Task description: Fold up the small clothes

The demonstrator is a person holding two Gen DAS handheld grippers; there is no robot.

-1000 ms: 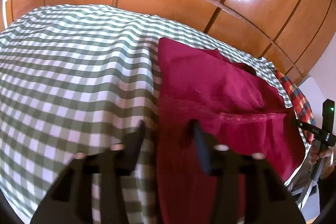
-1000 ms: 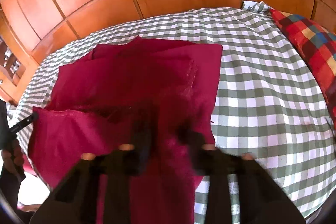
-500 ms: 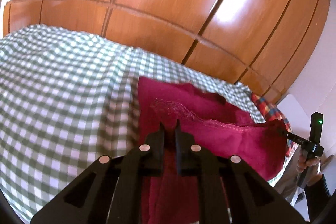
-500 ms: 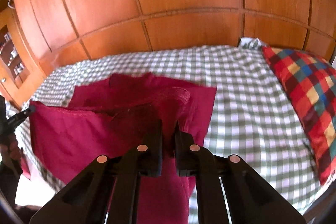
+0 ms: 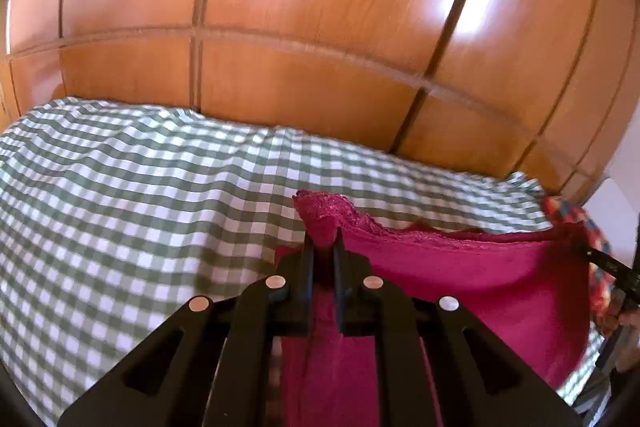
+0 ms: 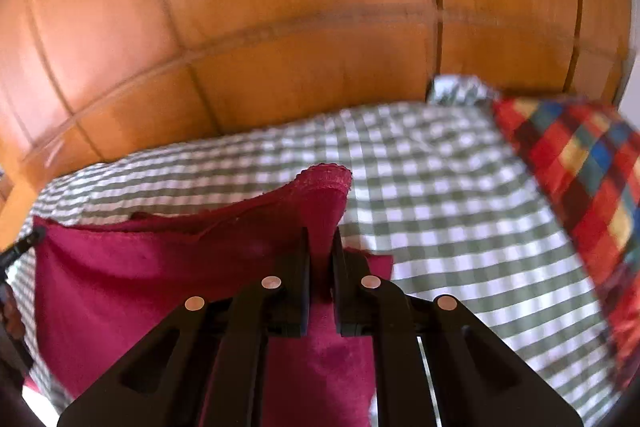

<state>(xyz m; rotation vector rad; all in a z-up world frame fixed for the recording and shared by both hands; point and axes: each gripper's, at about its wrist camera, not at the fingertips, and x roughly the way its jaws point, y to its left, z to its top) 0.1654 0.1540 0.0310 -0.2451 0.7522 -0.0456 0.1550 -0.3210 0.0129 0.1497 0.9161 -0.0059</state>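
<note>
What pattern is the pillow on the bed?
Multicoloured check, mostly red, on the pillow; clearest in the right wrist view.

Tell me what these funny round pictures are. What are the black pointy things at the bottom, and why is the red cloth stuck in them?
The black things are grabbers, like big tweezers. A person holds one in each hand, and each carries a small camera looking along its two fingers. That lens bends the picture, so everything looks round.

One picture comes from the left gripper, the other from the right gripper. Both are pinched shut on the same red cloth, a small piece of clothing with a lacy edge. Each holds one top corner, so the cloth hangs stretched between them, lifted above the bed.

The bed wears a green and white checked sheet. A colourful checked pillow lies at one side, and the shiny wooden wall stands behind.

The person is folding the cloth.
</note>
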